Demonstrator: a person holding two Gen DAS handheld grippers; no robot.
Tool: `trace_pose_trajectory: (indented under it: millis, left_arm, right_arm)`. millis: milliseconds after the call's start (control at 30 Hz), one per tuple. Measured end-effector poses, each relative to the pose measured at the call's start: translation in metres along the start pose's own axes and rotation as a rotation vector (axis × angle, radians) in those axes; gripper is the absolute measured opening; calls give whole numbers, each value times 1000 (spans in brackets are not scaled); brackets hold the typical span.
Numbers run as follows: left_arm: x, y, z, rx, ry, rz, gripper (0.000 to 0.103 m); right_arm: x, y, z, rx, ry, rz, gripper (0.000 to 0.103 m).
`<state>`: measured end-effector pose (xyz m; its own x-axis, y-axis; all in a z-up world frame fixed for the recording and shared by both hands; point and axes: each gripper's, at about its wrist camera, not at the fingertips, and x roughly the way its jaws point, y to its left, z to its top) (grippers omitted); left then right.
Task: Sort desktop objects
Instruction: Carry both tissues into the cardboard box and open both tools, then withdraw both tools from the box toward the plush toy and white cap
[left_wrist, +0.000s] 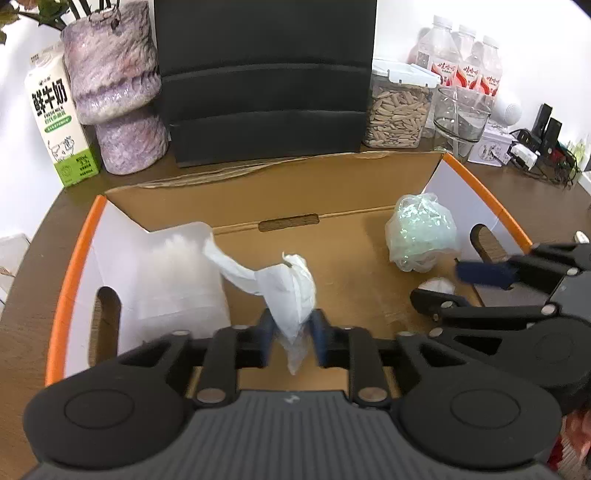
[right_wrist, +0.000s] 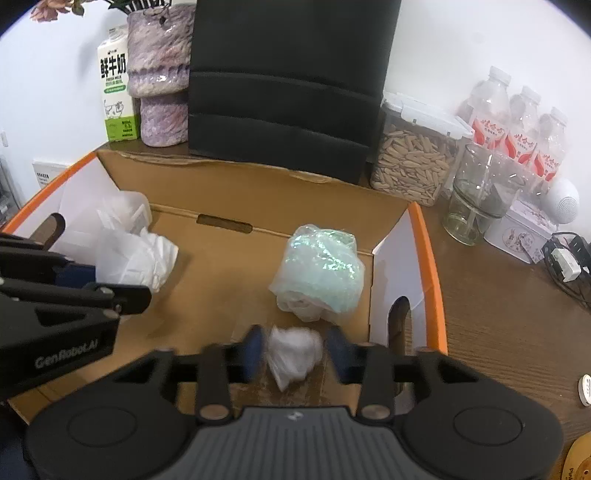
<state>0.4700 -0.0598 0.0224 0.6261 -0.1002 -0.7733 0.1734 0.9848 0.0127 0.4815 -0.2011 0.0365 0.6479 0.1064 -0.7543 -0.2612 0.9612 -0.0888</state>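
Jaws of the left gripper (left_wrist: 291, 328) are closed on a white crumpled tissue (left_wrist: 286, 291), held above the floor of the cardboard box (left_wrist: 236, 195). Jaws of the right gripper (right_wrist: 295, 350) are seen part-open around a small white paper wad (right_wrist: 293, 350); contact with the pads cannot be told through blur. A green-tinted plastic bag ball (right_wrist: 321, 273) is seen on the box floor near the right wall. A translucent plastic bag (left_wrist: 177, 273) is propped against the left wall. A milk carton (left_wrist: 59, 122), a black drawer unit (left_wrist: 264, 81) and a seed jar (left_wrist: 399, 114) are seen on the surface behind the box.
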Motion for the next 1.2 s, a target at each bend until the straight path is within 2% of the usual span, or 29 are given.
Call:
trace_pose_trajectory:
  millis: [67, 167, 267, 333, 367, 400, 467, 933, 1100, 1200]
  left_arm:
    - [-4, 0, 0, 18, -16, 20, 33]
    - [-13, 5, 0, 24, -40, 24, 51]
    - [-26, 8, 1, 38, -75, 30, 59]
    - [-33, 10, 1, 47, -92, 57, 74]
    - [-36, 11, 1, 49, -104, 75, 88]
    - [-41, 12, 0, 52, -125, 95, 97]
    - [-51, 13, -2, 59, -166, 115, 103]
    - [-109, 22, -23, 46, -319, 109, 103]
    - [-148, 29, -49, 37, -422, 148, 103]
    - [-168, 34, -73, 41, -469, 158, 103]
  right_arm:
    - [-3, -1, 0, -3, -15, 3, 56]
    - [-13, 0, 0, -6, -45, 4, 72]
    - [-22, 1, 1, -16, -75, 2, 81]
    - [-27, 1, 2, -23, -89, -15, 86]
    - [-29, 1, 2, -26, -92, -31, 92]
    - [-31, 1, 1, -26, -93, -44, 95]
    - [-36, -1, 1, -14, -107, -47, 102]
    - [-100, -2, -11, 10, -238, -14, 103]
    - [-139, 0, -33, -16, -313, 18, 103]
    - [-160, -1, -59, -4, -344, 61, 103]
